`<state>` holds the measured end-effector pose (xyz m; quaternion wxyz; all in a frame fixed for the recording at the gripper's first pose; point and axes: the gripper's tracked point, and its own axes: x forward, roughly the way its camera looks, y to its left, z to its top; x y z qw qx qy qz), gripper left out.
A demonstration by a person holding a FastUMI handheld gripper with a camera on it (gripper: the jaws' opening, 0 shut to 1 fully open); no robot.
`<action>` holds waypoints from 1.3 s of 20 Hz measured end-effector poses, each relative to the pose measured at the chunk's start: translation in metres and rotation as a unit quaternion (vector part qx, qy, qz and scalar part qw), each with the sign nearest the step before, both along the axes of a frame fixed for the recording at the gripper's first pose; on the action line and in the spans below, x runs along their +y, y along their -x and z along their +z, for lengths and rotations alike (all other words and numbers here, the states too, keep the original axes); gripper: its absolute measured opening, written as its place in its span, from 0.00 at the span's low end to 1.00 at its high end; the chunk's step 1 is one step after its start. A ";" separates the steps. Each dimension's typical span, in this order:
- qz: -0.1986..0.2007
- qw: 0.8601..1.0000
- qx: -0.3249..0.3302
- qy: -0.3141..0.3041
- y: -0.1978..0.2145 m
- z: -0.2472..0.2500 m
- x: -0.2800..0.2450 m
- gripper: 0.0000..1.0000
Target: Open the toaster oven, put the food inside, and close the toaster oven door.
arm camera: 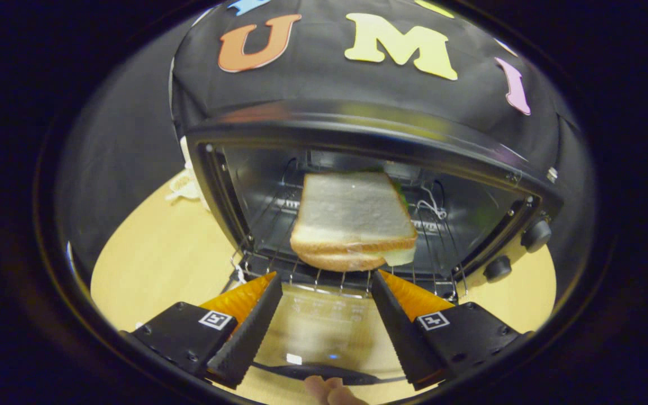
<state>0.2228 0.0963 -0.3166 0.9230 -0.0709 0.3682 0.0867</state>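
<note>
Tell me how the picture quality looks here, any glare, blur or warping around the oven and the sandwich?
In the gripper view, fisheye warping bows the toaster oven top into an arc; the sandwich on the wire rack looks slightly soft; the open glass door shows pale reflections and a small bright glint; the oven cavity is dim; the gripper fingers stand open, just short of the sandwich.

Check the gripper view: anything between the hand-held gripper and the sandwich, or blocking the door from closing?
Nothing visible between them. The hand-held gripper is open and empty, just short of the white-bread sandwich on the wire rack in the black toaster oven. The glass door lies folded down under the fingers; the sandwich's front edge sits near the rack's front.
</note>
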 end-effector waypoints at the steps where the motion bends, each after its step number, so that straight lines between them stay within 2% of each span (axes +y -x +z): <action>1: -0.010 1.000 -0.005 -0.002 0.001 0.001 -0.002 1.00; 7: -0.056 0.996 0.019 -0.063 0.054 0.010 -0.012 1.00; 9: -0.071 0.995 0.024 -0.067 0.075 0.012 -0.014 1.00; 17: -0.057 0.996 0.048 -0.051 0.134 -0.011 -0.016 1.00; 21: -0.078 0.993 0.073 -0.052 0.145 -0.033 -0.026 1.00; 26: -0.090 0.991 0.063 -0.071 0.135 -0.045 -0.028 1.00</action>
